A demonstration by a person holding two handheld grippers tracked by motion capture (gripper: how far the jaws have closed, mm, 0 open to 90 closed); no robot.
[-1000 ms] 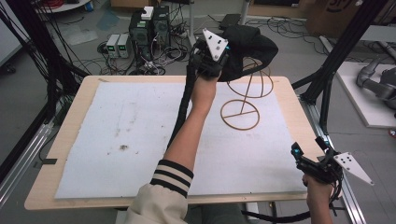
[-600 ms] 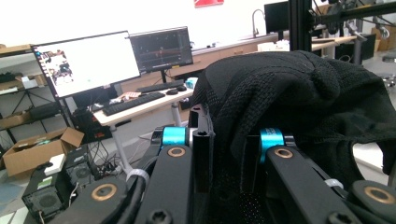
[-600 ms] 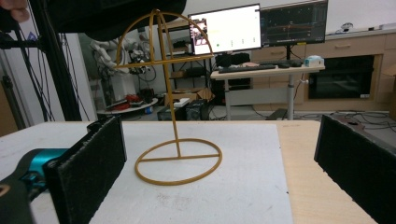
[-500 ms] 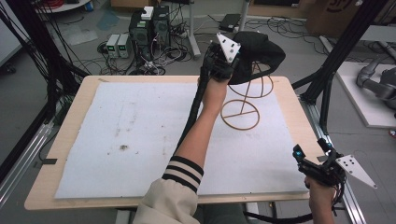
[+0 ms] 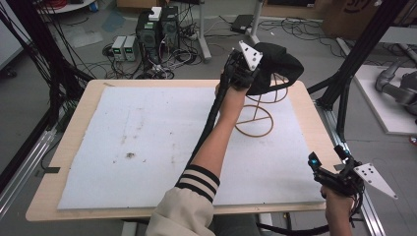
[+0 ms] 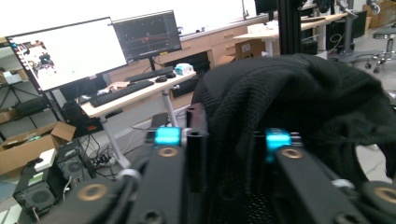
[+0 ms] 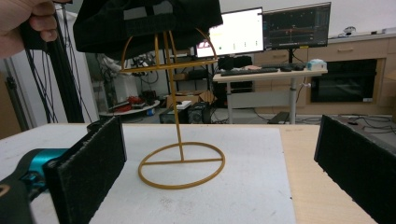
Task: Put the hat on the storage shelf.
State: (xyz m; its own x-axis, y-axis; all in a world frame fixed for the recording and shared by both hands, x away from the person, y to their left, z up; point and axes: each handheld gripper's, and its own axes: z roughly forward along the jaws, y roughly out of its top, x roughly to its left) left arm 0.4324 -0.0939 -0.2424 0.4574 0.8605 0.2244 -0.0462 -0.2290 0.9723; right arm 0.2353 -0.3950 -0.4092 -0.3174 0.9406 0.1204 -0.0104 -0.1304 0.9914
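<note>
— Settling this black cap (image 5: 275,66) onto the gold wire hat stand (image 5: 253,120) is the step, I'd say. My left gripper (image 5: 244,73) sits at the stand's top with the knit fabric between its jaws; they have just been easing apart, though the pads look to be pinching the cloth yet.

— How would you finish it well?

— Keep the crown centred over the stand's domed hoops before I let go fully, and lower rather than drag, since the stand is light wire on a single thin stem and might tip.

— And the other tool?

— My right gripper (image 5: 339,174) hangs well to the near side of the stand, jaws wide apart, nothing in them, its ribbed foam pads (image 7: 93,158) facing the ring base.

— Surfaces?

— Soft, floppy mesh-like cloth; smooth rigid wire; a rough white mat (image 5: 147,147) under the stand.
</note>
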